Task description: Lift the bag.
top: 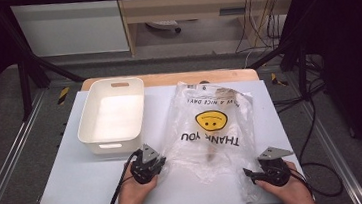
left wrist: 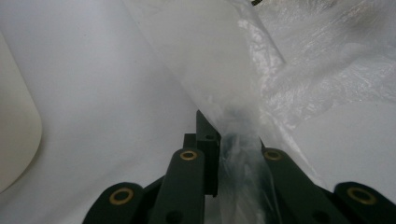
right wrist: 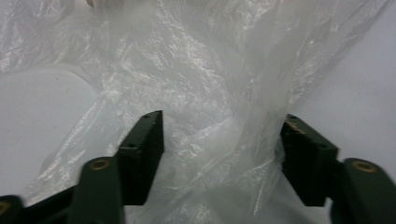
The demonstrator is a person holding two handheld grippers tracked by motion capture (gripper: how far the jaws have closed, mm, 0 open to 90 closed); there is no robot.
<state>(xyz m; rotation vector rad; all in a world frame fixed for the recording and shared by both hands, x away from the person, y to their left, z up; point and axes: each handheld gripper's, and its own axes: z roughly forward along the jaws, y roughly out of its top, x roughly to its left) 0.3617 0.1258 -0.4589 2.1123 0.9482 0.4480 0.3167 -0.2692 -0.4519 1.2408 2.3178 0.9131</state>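
1. Two tongs are working at the near edge of a white desk (top: 77, 192), one in each of the person's hands.
2. Left tongs (top: 161, 163): they are lying at the near left corner of a clear plastic bag (top: 215, 129), and their jaws are pressing together on a gathered strip of that bag's film, as the left gripper view (left wrist: 236, 149) is showing.
3. Right tongs (top: 248, 172): they are sitting at the bag's near right corner. Their jaws are standing apart with crumpled film (right wrist: 219, 154) lying between them, and the pads are not pinching it.
4. Plastic bag: it is lying flat in the middle of the desk, between the two tongs, with a yellow smiley face (top: 210, 120) and black lettering printed on it, reading upside down from the person's side.
5. White bin (top: 112, 116): it is standing on the desk to the left of the bag, just beyond the left tongs.
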